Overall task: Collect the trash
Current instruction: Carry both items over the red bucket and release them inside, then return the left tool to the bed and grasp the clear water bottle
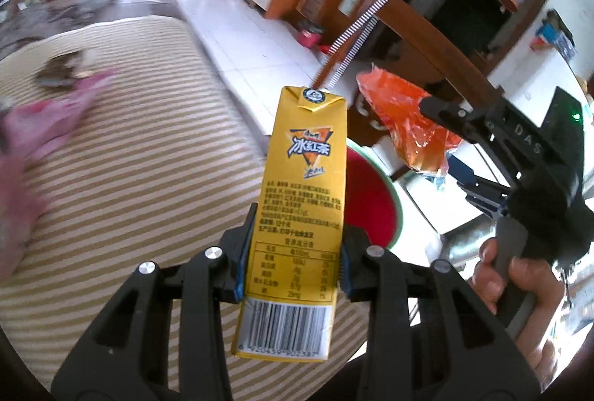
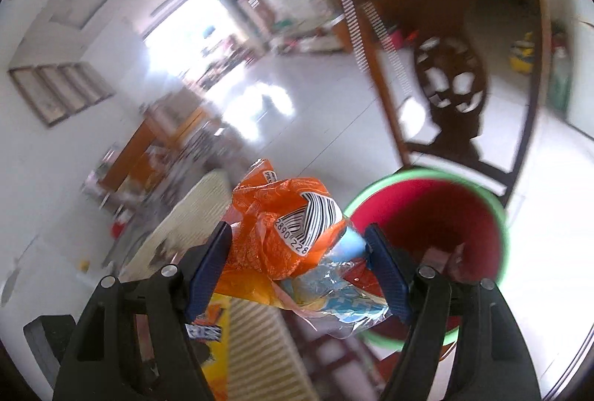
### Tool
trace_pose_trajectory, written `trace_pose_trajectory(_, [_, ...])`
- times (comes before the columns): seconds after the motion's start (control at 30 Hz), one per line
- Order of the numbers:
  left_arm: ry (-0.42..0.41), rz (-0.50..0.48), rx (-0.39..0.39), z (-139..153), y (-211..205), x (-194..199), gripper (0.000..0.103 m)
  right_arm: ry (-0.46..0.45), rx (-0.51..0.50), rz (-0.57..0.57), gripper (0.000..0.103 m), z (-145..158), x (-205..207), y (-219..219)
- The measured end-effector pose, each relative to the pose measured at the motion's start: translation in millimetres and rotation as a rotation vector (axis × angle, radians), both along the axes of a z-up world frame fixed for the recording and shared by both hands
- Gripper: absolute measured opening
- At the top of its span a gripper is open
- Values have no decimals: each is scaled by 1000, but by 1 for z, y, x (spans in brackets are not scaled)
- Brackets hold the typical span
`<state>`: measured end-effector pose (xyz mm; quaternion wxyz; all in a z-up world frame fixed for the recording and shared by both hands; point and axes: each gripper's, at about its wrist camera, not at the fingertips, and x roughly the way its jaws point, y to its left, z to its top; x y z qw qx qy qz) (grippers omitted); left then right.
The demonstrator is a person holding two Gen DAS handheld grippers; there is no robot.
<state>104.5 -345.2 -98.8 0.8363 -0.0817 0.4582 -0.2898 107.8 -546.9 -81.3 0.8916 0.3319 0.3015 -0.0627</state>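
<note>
Nearest the lens, the left gripper (image 1: pixel 293 263) is clamped on a yellow drink carton (image 1: pixel 302 185), its blue pads pressing the two narrow side walls low on the body, just above the barcode. The carton stands up along the fingers, folded top away from the camera, over the edge of a striped worktop (image 1: pixel 130 148). It looks light and probably empty; the card walls are stiff enough to carry but would dent under a harder squeeze, and the glossy print could slip, so the low hold across the narrow sides seems the sound one. Further left on the worktop lie a pink wrapper (image 1: pixel 70 111) and a dark scrap (image 1: pixel 63 70), both blurred.

To the right, the right gripper (image 2: pixel 297 256) has its jaws set wide around a crumpled orange wrapper (image 2: pixel 282 237) with clear and blue film trailing beneath. This bundle is soft, springy and nearly weightless; it holds only by bulk, so a grasp through its thickest crumple suits it best. Just beyond it, lower right, waits the red bin (image 2: pixel 445 211) with a green rim, its mouth open.
</note>
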Motion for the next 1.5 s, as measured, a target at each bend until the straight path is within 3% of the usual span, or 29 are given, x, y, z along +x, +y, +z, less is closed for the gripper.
trace_pose_trajectory(0.17, [-9,-93,45,-8,-55,16,35,9,73,-106,72,-11,-6,-26])
trace_pose_trajectory(0.37, [54,-90,47,-21,-65,26,37,20,99,-158,74,-17,-4,-36])
trace_pose_trajectory(0.4, [56,-90,48,-21,-67,24,43,18,100,-165,76,-17,-5,-36])
trace_pose_trajectory(0.43, [51,-86,58,-22,-67,26,63,18,100,-171,79,-17,-4,-37])
trace_pose_trajectory(0.47, [44,-79,55,-22,-65,27,75,17,104,-172,82,-18,-4,-37])
trace_pose_trajectory(0.9, [35,26,12,-17,-4,25,75,31,78,-99,83,-14,6,-21])
trace_pose_trajectory(1.27, [-9,198,28,-4,103,-5,75,59,1,4,83,-7,22,18])
trace_pose_trajectory(1.4, [-46,339,40,10,171,-10,75,79,-23,53,88,-7,30,33])
trace_pose_trajectory(1.5, [-41,522,1,14,248,-16,75,76,-52,83,89,-5,33,47])
